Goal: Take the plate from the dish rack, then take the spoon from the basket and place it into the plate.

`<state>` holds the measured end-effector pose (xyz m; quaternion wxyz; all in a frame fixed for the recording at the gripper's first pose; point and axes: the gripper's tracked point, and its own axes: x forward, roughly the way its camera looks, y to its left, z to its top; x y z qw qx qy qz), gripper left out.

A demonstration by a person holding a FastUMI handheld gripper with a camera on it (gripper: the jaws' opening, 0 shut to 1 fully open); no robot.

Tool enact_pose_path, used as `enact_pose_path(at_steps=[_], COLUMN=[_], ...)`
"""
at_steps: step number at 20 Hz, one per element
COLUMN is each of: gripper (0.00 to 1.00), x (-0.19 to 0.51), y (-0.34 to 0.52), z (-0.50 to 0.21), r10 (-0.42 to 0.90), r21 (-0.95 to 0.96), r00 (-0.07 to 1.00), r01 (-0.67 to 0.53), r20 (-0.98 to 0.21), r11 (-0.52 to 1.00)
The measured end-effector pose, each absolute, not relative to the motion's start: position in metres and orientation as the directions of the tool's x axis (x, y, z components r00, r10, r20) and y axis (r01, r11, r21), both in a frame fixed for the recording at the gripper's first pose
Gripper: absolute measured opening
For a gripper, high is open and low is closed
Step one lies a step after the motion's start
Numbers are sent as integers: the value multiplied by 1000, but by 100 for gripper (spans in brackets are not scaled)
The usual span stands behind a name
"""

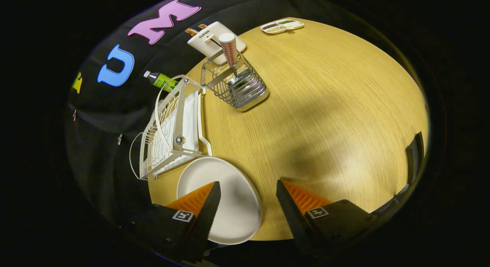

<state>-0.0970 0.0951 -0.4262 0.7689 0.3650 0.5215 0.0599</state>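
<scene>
Wood-grain table (325,106) spreads wide under the hand-held gripper (248,190), whose fingers stand well apart with nothing between them but bare table and the plate's edge. The white plate (233,205) lies flat on the table just below the dish rack, the left finger (204,205) passing over it; whether that finger touches it I cannot tell. The white wire dish rack (170,129) sits just beyond the plate, at the table's edge. Farther on stands the wire basket (237,87), and the spoon (231,52) is upright inside it, checked handle poking out the top. Behind the basket lies a white board (212,39); a green bottle (160,80) lies beyond the rack, a small tray (282,25) at the far side.
</scene>
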Motion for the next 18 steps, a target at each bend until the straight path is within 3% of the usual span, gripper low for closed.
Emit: enact_pose_path(at_steps=[1, 2, 12, 18], gripper=[98, 98, 99, 99], x=[-97, -97, -55, -20], y=[90, 86, 20, -6], z=[-423, -419, -315, -284], r10=[461, 446, 294, 234], r21=[612, 599, 501, 365], r00=[455, 465, 682, 733], r01=[275, 259, 122, 21], r20=[-762, -765, -670, -639], r11=[742, 757, 857, 931])
